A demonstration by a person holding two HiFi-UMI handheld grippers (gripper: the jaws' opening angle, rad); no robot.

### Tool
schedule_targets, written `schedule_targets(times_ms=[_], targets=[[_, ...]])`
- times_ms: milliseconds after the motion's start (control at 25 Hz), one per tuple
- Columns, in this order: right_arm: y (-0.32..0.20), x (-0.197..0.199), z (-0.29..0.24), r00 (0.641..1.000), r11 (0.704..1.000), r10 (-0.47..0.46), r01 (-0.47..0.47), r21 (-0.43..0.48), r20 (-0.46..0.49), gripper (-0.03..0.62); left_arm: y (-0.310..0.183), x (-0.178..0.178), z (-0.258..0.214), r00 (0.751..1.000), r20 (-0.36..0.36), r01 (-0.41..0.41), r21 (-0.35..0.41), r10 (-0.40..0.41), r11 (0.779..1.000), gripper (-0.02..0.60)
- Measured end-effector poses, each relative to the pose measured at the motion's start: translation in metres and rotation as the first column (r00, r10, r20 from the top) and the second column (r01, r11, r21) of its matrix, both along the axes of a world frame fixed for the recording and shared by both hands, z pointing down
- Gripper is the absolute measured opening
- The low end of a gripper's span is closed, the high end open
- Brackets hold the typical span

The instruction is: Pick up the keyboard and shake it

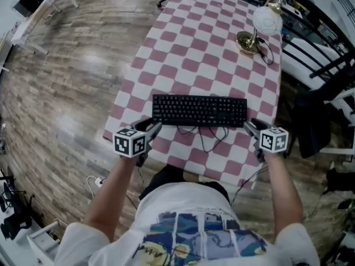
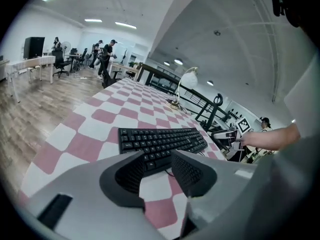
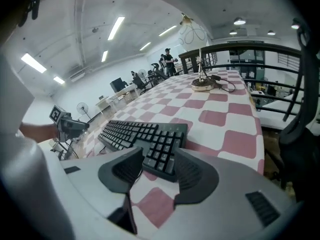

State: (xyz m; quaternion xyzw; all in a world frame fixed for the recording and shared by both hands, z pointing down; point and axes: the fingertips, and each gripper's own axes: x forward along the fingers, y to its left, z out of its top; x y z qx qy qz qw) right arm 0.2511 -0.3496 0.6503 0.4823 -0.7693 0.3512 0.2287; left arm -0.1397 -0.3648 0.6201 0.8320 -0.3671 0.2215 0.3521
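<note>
**A:** What is sitting nearest?

**B:** The person's arms (image 1: 119, 187) are reaching forward over the near edge of the table (image 1: 205, 49), which is wearing a pink-and-white checked cloth. Each hand is holding a gripper. The left gripper (image 1: 154, 127) is hanging just beside the near-left corner of the keyboard (image 1: 199, 110). The right gripper (image 1: 250, 126) is hanging just beside its right end.

**A:** Are they gripping anything?

**B:** No. In the left gripper view the jaws are standing apart and nothing is pressing on the pads. The keyboard's corner is showing in the gap just past the tips. The right gripper view is showing the same: the jaws are spread and released, and the keyboard's end is lying just beyond them.

**A:** So where is the keyboard lying?

**B:** It is lying flat on the checks, crosswise near the person's side of the table, between the two grippers. Its black cable (image 1: 208, 140) is looping over the cloth on the near side.

**A:** And farther back?

**B:** A desk lamp (image 1: 259, 29) with a brass base and a white shade is standing towards the table's far right corner, well apart from the keyboard. A wooden floor (image 1: 72, 82) is stretching away on the left. In the left gripper view, several people (image 2: 105, 54) are standing among desks at the far end of the room.
</note>
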Motion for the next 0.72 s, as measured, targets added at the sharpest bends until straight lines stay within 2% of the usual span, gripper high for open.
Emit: schedule_targets(times_ms=[280, 560, 720], targets=[[-0.054, 0.012, 0.022, 0.993, 0.992, 0.114, -0.113, -0.049, 0.032, 0.199, -0.060, -0.017, 0.045, 0.999, 0.006, -0.047, -0.074, 0.047, 0.996, 0.155], [-0.080, 0.020, 0.040, 0.986, 0.985, 0.145, -0.136, -0.110, 0.076, 0.206, -0.084, -0.020, 0.069, 0.998, -0.006, -0.067, -0.145, 0.067, 0.987, 0.163], [-0.088, 0.016, 0.052, 0.984, 0.980, 0.129, -0.108, -0.166, 0.121, 0.213, -0.090, -0.014, 0.081, 0.997, -0.016, -0.076, -0.171, 0.075, 0.982, 0.179]])
